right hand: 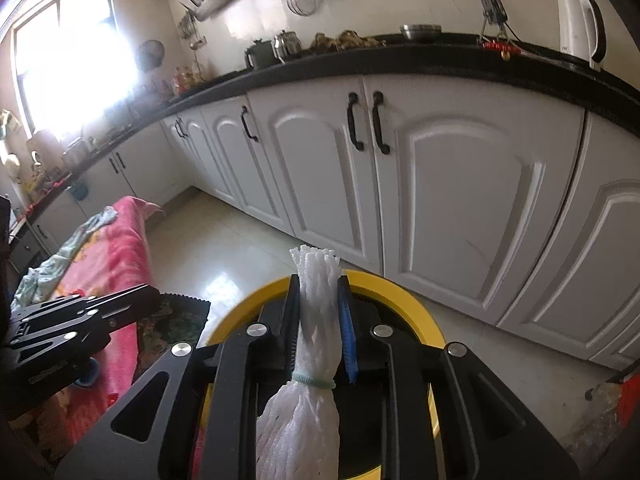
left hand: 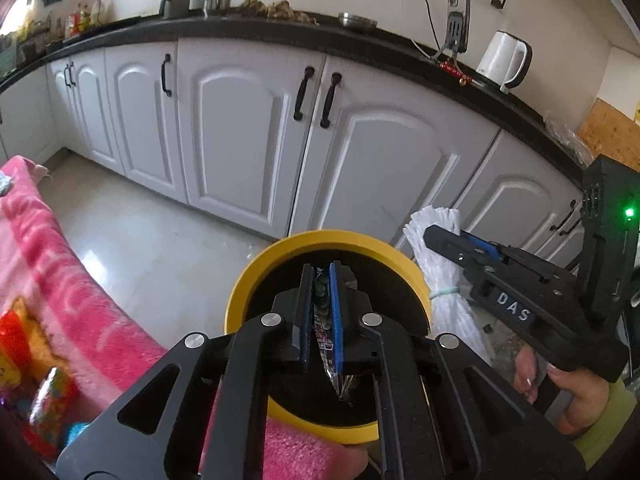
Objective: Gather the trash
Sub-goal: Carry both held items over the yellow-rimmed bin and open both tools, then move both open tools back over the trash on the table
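Observation:
My left gripper [left hand: 321, 280] is shut on a crumpled foil wrapper [left hand: 325, 336] and holds it over the yellow-rimmed black bin [left hand: 256, 276]. My right gripper [right hand: 319, 292] is shut on a white foam net bundle [right hand: 316, 320] tied with a pale green band, also above the bin [right hand: 404, 296]. In the left wrist view the right gripper [left hand: 436, 236] sits at the right with the foam net [left hand: 436, 264] hanging beside the bin. In the right wrist view the left gripper [right hand: 156, 294] shows at the left with the dark wrapper [right hand: 176, 320].
A pink blanket [left hand: 60, 264] with colourful wrappers [left hand: 44, 404] lies to the left. White cabinets [left hand: 248, 128] under a black countertop [left hand: 240, 28] run across the back. A white kettle [left hand: 504, 60] stands on the counter. Tiled floor [left hand: 152, 240] lies between.

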A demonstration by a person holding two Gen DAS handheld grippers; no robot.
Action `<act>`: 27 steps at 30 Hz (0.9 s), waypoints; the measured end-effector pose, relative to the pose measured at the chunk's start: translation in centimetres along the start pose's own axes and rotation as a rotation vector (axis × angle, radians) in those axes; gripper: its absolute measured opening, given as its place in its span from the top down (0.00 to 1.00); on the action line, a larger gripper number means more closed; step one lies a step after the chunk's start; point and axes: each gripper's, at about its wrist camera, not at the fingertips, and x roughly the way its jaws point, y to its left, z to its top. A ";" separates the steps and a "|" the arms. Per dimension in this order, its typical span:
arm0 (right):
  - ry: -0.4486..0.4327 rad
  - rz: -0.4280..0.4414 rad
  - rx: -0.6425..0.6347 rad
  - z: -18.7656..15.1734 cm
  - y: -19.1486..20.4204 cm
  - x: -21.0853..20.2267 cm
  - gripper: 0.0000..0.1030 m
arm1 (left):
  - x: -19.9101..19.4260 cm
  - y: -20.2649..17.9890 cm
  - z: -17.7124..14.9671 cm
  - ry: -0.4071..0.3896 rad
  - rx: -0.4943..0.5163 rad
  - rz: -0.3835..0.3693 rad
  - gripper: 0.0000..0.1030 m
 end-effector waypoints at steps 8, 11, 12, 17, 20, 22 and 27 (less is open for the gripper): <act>-0.005 -0.033 0.010 -0.7 -0.5 -0.7 0.62 | 1.2 0.1 -0.8 0.043 -0.023 -0.040 0.69; -0.017 -0.041 0.010 -0.8 -0.6 -1.8 0.57 | 0.9 0.1 -1.0 0.038 -0.034 -0.043 0.60; -0.022 -0.046 0.007 -0.8 -0.5 -2.3 0.56 | 0.7 0.1 -1.0 0.037 -0.037 -0.039 0.58; -0.061 -0.070 -0.031 -0.9 0.5 -4.6 0.48 | -1.0 0.5 -1.3 0.011 -0.048 -0.010 0.41; -0.082 -0.073 -0.052 -1.1 1.4 -6.0 0.42 | -2.5 0.9 -1.5 -0.016 -0.055 0.013 0.30; -0.096 -0.071 -0.068 -1.2 2.1 -6.9 0.40 | -3.7 1.2 -1.7 -0.037 -0.063 0.028 0.21; -0.123 -0.048 -0.101 -1.5 4.1 -9.0 0.33 | -6.7 2.2 -2.5 -0.074 -0.078 0.070 0.11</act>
